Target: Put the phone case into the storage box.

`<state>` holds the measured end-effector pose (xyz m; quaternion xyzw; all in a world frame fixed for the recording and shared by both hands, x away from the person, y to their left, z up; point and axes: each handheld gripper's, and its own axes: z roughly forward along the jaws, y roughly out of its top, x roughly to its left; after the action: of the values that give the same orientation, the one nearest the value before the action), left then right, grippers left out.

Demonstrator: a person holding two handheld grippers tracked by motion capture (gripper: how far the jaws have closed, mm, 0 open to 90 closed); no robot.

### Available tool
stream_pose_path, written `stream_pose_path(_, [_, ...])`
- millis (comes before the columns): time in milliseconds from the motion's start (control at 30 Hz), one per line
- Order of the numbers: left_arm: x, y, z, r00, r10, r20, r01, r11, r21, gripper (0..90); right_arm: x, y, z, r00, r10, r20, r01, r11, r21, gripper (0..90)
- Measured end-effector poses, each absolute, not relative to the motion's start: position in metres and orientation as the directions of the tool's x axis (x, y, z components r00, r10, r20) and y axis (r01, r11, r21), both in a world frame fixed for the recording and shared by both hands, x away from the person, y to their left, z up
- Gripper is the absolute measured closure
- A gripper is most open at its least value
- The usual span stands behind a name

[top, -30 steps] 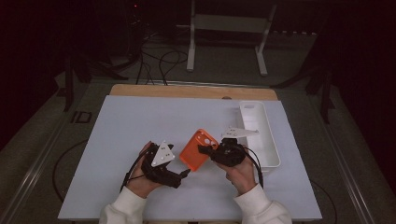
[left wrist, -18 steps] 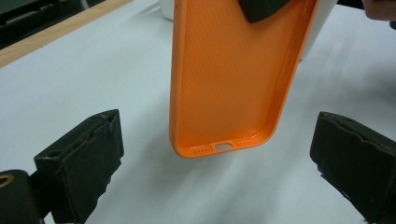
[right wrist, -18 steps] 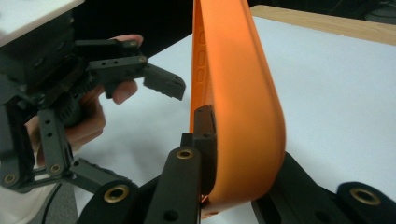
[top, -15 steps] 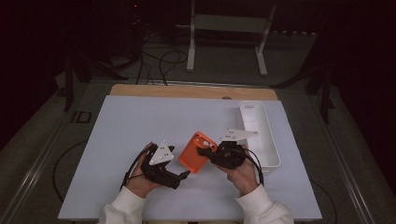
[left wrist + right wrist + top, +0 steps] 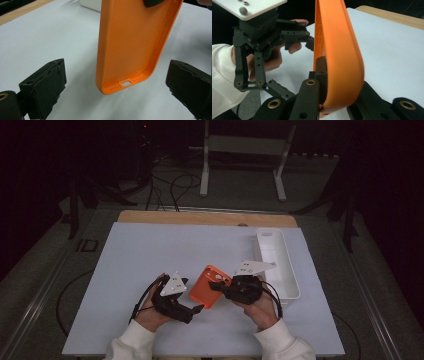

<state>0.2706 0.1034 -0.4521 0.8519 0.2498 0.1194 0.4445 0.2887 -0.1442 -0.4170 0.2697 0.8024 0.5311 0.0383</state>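
A pale bench (image 5: 150,255) stands in a dark room, and above its near middle an orange phone case (image 5: 210,286) is held clear of the surface, tilted, with its hollow inside facing the left gripper view. The right gripper (image 5: 218,287) has its fingers clenched on the case's camera-cutout end, while the left gripper (image 5: 199,308) sits just beside the case's port end with its fingers released, spread to either side without touching it. A white tray (image 5: 290,270) lies just right of the right hand.
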Motion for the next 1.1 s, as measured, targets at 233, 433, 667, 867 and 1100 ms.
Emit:
stream_pose_path(233, [0.2707,0.1031,-0.4530,0.853,0.522,-0.022,0.319,-0.486,0.814,5.4,0.2867,-0.1425,-0.4164,-0.867,0.448,0.216,0.373,0.300,0.878,83.8])
stream_pose_path(433, [0.2702,0.1036,-0.4536,0.863,0.505,-0.031,0.311,-0.482,0.819,10.8,0.2837,-0.1409,-0.4152,-0.887,0.416,0.199,0.345,0.313,0.885,83.8])
stream_pose_path(667, [0.2693,0.1025,-0.4545,0.871,0.489,-0.037,0.307,-0.483,0.820,17.6,0.2829,-0.1389,-0.4148,-0.900,0.392,0.191,0.327,0.318,0.890,83.7])
stream_pose_path(867, [0.2679,0.1011,-0.4556,0.897,0.439,-0.053,0.291,-0.494,0.820,29.5,0.2815,-0.1379,-0.4152,-0.910,0.371,0.188,0.316,0.324,0.892,83.6])
stream_pose_path(1100, [0.2688,0.1015,-0.4570,0.914,0.396,-0.086,0.292,-0.496,0.818,44.1,0.2795,-0.1356,-0.4156,-0.924,0.339,0.180,0.298,0.338,0.893,83.7])
